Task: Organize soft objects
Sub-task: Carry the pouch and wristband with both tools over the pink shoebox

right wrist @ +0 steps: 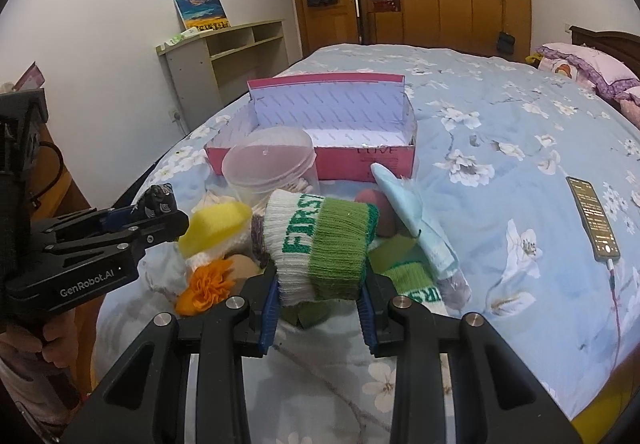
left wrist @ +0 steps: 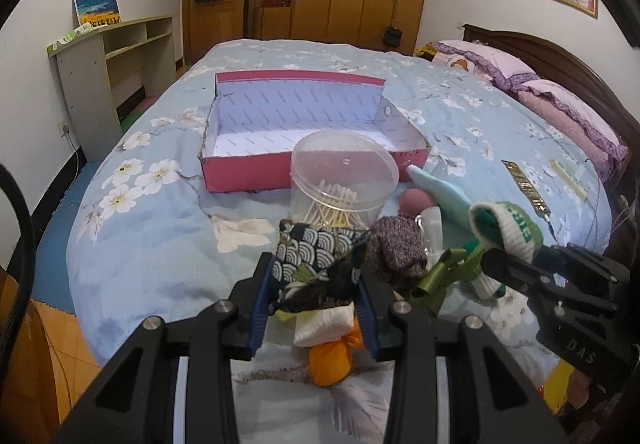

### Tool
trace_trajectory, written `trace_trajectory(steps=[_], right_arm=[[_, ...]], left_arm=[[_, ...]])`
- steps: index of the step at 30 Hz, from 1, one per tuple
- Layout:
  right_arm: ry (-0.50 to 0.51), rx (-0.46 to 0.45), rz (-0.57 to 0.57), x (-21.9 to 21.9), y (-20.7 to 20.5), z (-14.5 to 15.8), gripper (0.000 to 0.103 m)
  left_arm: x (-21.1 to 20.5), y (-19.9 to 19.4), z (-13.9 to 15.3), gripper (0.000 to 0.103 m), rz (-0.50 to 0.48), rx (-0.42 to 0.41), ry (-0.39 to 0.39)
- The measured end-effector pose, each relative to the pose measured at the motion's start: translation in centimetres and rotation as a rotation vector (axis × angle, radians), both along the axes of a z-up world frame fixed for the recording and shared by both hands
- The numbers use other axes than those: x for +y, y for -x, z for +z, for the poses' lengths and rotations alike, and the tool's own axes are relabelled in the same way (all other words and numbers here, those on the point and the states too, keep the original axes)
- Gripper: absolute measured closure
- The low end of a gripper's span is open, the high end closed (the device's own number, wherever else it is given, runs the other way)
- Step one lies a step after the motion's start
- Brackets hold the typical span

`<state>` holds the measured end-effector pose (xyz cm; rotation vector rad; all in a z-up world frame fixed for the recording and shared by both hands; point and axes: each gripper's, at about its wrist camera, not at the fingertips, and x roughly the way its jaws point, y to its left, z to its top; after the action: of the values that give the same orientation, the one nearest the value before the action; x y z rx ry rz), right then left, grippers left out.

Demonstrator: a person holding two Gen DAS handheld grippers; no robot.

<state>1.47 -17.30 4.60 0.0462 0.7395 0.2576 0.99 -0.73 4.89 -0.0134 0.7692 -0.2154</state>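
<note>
My left gripper [left wrist: 316, 274] is shut on a dark fabric pouch [left wrist: 316, 256] with a white wave pattern, held just above a pile of soft things on the bed. My right gripper [right wrist: 320, 278] is shut on a white and green knit sock [right wrist: 320, 244] lettered FIRST. Under both lie an orange cloth flower [right wrist: 208, 284], a yellow sponge [right wrist: 216, 224], a purple knit piece [left wrist: 396, 248], a light blue cloth [right wrist: 412, 220] and a second green sock [right wrist: 416, 280]. Behind the pile an open pink box [left wrist: 248, 172] stands with nothing showing inside.
A clear round tub of cotton swabs [left wrist: 344, 172] stands between the pile and the box. A phone on a cable [right wrist: 594, 220] lies on the flowered quilt to the right. Purple pillows [left wrist: 560, 104] are at the headboard, with a shelf unit [left wrist: 112, 56] by the left wall.
</note>
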Motion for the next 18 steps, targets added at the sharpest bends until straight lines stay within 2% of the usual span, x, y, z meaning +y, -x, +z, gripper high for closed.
trace_trajectory(steps=[18], right_arm=[[-0.015, 0.012, 0.082, 1.2, -4.7, 1.6, 0.069]], left_arm=[[0.2, -3.9, 1.5, 0.064, 0.027, 0.007, -0.019]])
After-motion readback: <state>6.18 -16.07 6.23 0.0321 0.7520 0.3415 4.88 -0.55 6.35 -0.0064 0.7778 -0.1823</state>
